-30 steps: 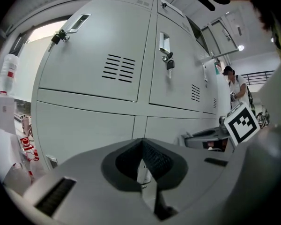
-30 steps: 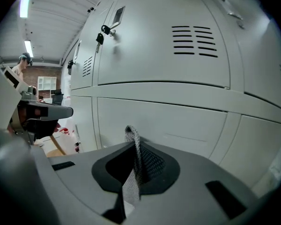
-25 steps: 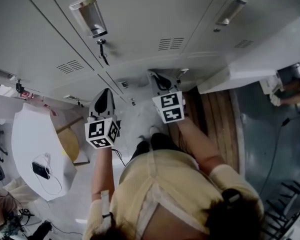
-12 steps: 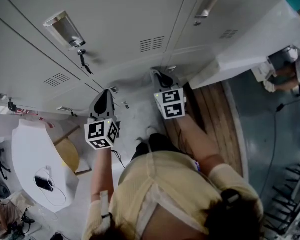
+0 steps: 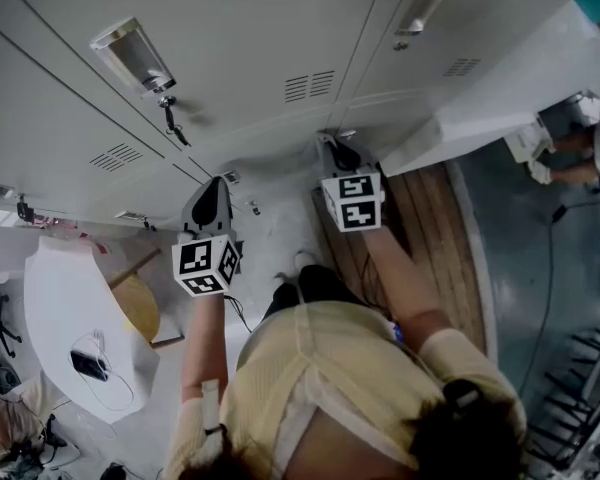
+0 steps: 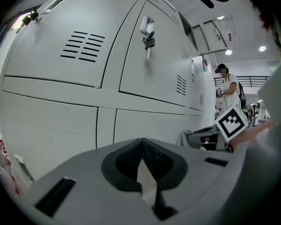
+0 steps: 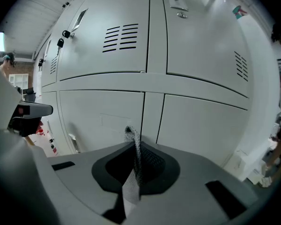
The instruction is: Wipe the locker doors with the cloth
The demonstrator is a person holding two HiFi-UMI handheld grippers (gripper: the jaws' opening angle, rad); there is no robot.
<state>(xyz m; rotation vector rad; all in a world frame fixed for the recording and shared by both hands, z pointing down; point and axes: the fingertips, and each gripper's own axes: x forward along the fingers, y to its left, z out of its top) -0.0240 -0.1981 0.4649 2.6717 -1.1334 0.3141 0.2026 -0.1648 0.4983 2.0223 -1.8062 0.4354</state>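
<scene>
Pale grey locker doors (image 5: pixel 280 28) fill the top of the head view. A key hangs in a lock (image 5: pixel 170 118) on one of them. My left gripper (image 5: pixel 213 186) points at the lower doors and is shut with nothing between its jaws. In the left gripper view its tips (image 6: pixel 142 142) face a lower door (image 6: pixel 51 130). My right gripper (image 5: pixel 330 146) is close to the lockers' base. It is shut on a thin strip of dark mesh cloth (image 7: pixel 131 139), which pokes up between the jaws in front of the lower doors (image 7: pixel 201 125).
A white table (image 5: pixel 60 288) with a small device (image 5: pixel 88 365) and a round wooden stool (image 5: pixel 140 308) stand at the left. A wooden platform (image 5: pixel 430 228) and a white ledge (image 5: pixel 500 108) lie at the right. A person (image 6: pixel 227 86) stands further along the lockers.
The head view has swung, so the lockers sit differently in frame. My right gripper has drifted slightly right and towards the lockers. The left gripper has hardly moved.
</scene>
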